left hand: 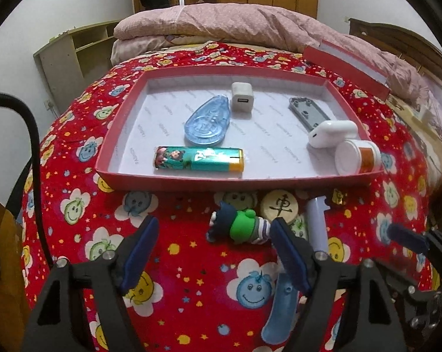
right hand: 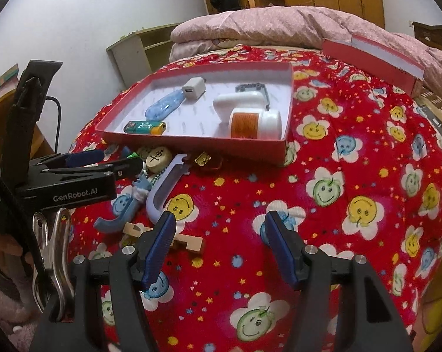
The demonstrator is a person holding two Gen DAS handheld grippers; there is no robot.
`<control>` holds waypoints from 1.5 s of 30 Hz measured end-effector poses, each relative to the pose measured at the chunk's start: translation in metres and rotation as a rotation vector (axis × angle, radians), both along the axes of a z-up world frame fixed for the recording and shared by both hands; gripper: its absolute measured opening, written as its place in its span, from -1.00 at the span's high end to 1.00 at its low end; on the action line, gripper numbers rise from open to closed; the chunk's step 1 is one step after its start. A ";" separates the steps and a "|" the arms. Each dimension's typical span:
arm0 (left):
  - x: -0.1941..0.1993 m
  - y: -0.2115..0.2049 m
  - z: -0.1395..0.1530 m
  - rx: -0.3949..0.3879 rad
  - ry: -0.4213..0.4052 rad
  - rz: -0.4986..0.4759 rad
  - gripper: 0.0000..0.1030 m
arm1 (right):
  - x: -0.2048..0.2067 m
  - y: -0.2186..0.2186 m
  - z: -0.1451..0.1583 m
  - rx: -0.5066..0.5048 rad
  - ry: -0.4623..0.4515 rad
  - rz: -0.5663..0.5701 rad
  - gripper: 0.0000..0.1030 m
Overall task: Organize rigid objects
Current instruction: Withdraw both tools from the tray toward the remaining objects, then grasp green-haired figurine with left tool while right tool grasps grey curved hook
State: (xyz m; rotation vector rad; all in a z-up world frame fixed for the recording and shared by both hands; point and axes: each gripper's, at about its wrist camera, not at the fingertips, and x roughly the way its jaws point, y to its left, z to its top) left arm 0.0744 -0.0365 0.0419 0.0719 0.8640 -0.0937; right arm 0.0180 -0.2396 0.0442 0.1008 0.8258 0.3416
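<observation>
Left tool (left hand: 213, 231) is wide open, holding nothing, hovering over the bed's red blanket (left hand: 191, 270) with the toy figure (left hand: 238, 227) lying between its fingertips, closer to the right one. Right tool (right hand: 218, 228) is also wide open and empty, over bare blanket at 5 o'clock of the red box (right hand: 191, 142).

The box already holds a lighter (left hand: 199, 159), blue tape dispenser (left hand: 206, 124), white charger (left hand: 242, 99), earbud case (left hand: 332, 133), pill jar (left hand: 355, 157) and a grey part (left hand: 307, 113). Loose items sit at 6 o'clock of the box: the figure, a chess piece (left hand: 279, 206), a lilac plastic piece (left hand: 316, 226), a blue plastic piece (left hand: 279, 314) and a small yellow charm (right hand: 203, 158).

Risks: the figure touches the chess piece, so closing may nudge or pinch both. The figure's rounded, uneven shape may let it squirt out. The soft blanket gives, so fingers may snag fabric.
</observation>
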 end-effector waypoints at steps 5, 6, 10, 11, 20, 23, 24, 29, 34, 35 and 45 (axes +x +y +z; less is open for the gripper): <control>0.003 -0.006 -0.006 -0.021 0.020 -0.029 -0.39 | 0.004 -0.004 -0.007 0.021 0.029 -0.012 -0.25; 0.003 -0.007 -0.007 -0.033 0.020 -0.033 -0.39 | 0.004 -0.005 -0.009 0.024 0.032 -0.013 -0.25; 0.003 -0.008 -0.007 -0.050 0.022 -0.058 -0.25 | 0.004 -0.005 -0.009 0.029 0.027 -0.014 -0.25; 0.003 -0.008 -0.007 -0.058 0.023 -0.065 -0.22 | 0.004 -0.005 -0.010 0.031 0.025 -0.015 -0.25; 0.001 -0.007 -0.008 -0.106 0.034 -0.086 -0.02 | 0.005 -0.005 -0.011 0.045 0.013 -0.016 -0.25; 0.000 -0.009 -0.005 -0.089 0.030 -0.088 0.01 | 0.005 -0.006 -0.011 0.052 0.012 -0.016 -0.25; 0.000 -0.010 -0.004 -0.089 0.027 -0.086 0.01 | 0.004 -0.007 -0.011 0.052 0.012 -0.016 -0.25; -0.006 -0.002 0.007 -0.086 0.004 -0.065 0.01 | 0.004 -0.007 -0.011 0.051 0.012 -0.017 -0.25; -0.011 0.011 0.014 -0.094 -0.008 -0.039 0.01 | 0.004 -0.006 -0.011 0.037 0.012 -0.018 -0.25; -0.012 0.013 0.015 -0.091 -0.009 -0.033 0.01 | 0.004 -0.006 -0.011 0.035 0.014 -0.019 -0.25; -0.021 0.043 0.010 -0.087 -0.006 0.023 0.01 | 0.009 0.000 -0.002 0.053 0.034 -0.028 -0.25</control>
